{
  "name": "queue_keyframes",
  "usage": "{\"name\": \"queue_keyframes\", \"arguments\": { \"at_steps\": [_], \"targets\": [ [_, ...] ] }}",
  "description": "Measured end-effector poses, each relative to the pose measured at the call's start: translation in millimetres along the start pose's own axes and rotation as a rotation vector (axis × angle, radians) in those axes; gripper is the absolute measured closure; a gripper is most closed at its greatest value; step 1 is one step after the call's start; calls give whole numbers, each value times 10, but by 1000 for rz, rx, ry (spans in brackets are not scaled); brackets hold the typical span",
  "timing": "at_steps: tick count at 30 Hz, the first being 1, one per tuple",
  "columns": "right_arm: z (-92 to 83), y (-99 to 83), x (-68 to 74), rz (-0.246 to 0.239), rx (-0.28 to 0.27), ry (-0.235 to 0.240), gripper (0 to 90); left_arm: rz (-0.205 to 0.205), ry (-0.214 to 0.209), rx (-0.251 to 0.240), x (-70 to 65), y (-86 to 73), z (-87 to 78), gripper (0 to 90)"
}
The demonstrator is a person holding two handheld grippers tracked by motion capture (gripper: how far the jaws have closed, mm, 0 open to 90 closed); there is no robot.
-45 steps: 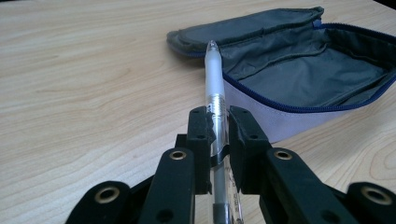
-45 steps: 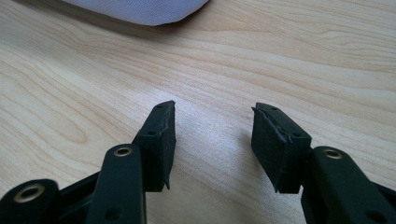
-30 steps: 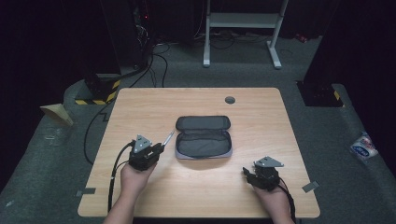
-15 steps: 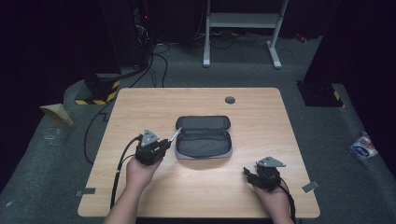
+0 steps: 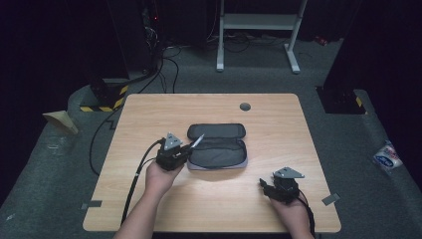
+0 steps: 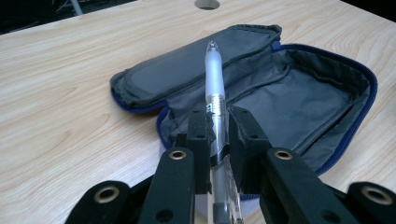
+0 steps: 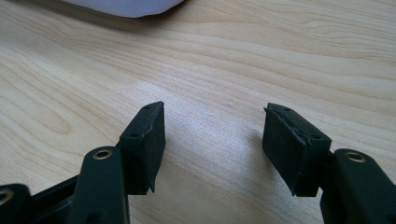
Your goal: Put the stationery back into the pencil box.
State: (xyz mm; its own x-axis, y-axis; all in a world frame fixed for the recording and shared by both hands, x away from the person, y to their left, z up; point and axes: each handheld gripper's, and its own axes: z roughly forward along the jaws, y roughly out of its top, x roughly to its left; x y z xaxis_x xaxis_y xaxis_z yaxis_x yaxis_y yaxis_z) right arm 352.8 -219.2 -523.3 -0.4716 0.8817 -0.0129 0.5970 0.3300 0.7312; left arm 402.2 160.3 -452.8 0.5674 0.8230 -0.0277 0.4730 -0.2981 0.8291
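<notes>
Left gripper [image 6: 218, 135] clamped on a frosted pen [image 6: 214, 81], tip angled over the near-left end of the open grey pencil case [image 5: 217, 145] at mid-worktop [image 5: 149, 114]. Right gripper [image 7: 212, 140] jaws apart, idle above bare wood near the front edge. Suggest lowering the pen lengthwise into the open compartment before releasing, clear of the zip edge.

A grey fabric pencil case [image 5: 217, 145] with a blue zip edge lies unzipped and spread flat at the centre of the high view — lid flap toward the top of the frame, grey lining showing. A frosted, translucent pen [image 6: 215, 101] sits lower centre in the left gripper view, pinched between black fingers [image 6: 201, 140], its tip raised over the case's open interior.
</notes>
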Motion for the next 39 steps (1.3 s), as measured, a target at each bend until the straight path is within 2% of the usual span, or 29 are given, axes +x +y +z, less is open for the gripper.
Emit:
{"name": "queue_keyframes", "arguments": {
  "at_steps": [4,13,18,23,30,39],
  "targets": [
    [0,0,0,0,0,0,392,17,-12,-1,-44,42,72,787],
    [0,-1,1,0,0,0,392,27,-35,9,-97,97,199,787],
    [0,0,1,0,0,0,392,34,-49,-2,-148,160,262,787],
    [0,-1,1,0,0,0,392,57,-61,14,-222,203,354,787],
    [0,-1,1,0,0,0,392,60,-79,15,-290,217,431,787],
    [0,-1,1,0,0,-1,392,59,-85,20,-308,211,485,787]
  ]
}}
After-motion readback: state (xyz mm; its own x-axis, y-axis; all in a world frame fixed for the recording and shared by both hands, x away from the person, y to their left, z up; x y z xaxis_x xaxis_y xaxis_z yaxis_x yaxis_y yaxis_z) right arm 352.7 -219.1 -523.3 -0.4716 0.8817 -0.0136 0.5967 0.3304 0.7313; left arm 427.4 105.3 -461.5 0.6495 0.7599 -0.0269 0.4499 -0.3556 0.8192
